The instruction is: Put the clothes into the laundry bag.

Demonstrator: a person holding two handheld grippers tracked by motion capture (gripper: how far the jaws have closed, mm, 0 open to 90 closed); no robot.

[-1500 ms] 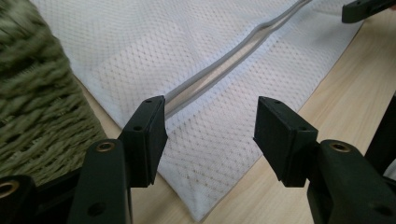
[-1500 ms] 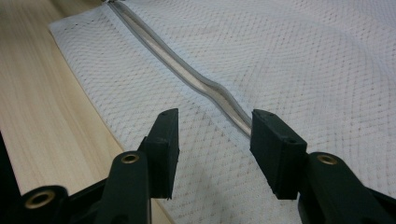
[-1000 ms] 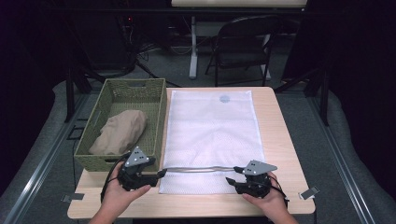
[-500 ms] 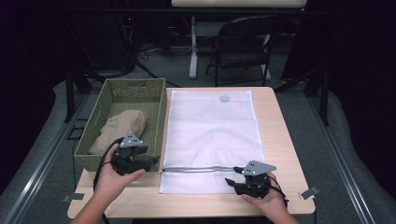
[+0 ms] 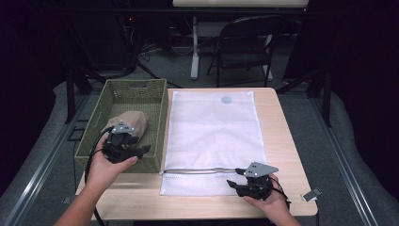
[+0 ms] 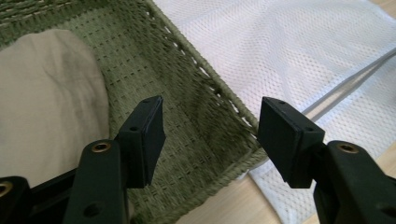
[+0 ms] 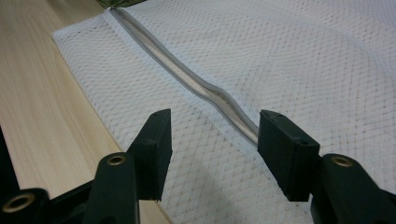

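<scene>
On the bench, high view:
- Mesh bag (image 5: 214,136): lies flat along the middle of the bench (image 5: 282,141), zipper (image 5: 197,171) at the near end and already parted; my reading is it is spread out so the mouth faces the person for loading.
- Basket (image 5: 117,96): green woven, just left of the bag and touching its edge; placed close so the carry into the bag is short.
- Beige cloth (image 5: 136,121): bundled in the basket, not yet gripped.
- Left hand-held gripper (image 5: 143,149): over the basket's near end, beside the cloth; looks like the approach for a pick.
- Right hand-held gripper (image 5: 234,183): low at the bag's near right corner, by the zipper; likely waiting to hold the mouth.

Left gripper view:
- Left hand-held gripper (image 6: 210,133): jaws apart, nothing between the pads.
- Basket (image 6: 201,98): its inner wall and floor lie straight ahead between the jaws.
- Beige cloth (image 6: 44,102): off to the left jaw's side, so the gripper would need to swing that way.
- Mesh bag (image 6: 299,51): beyond the basket rim.

Right gripper view:
- Right hand-held gripper (image 7: 212,149): jaws apart and have just been opening, gripping nothing; mesh lies flat beneath.
- Zipper (image 7: 196,81): runs diagonally ahead, passing under the right-hand jaw; the open slit bulges slightly.
- Mesh bag (image 7: 303,60): smooth and unwrinkled.
</scene>
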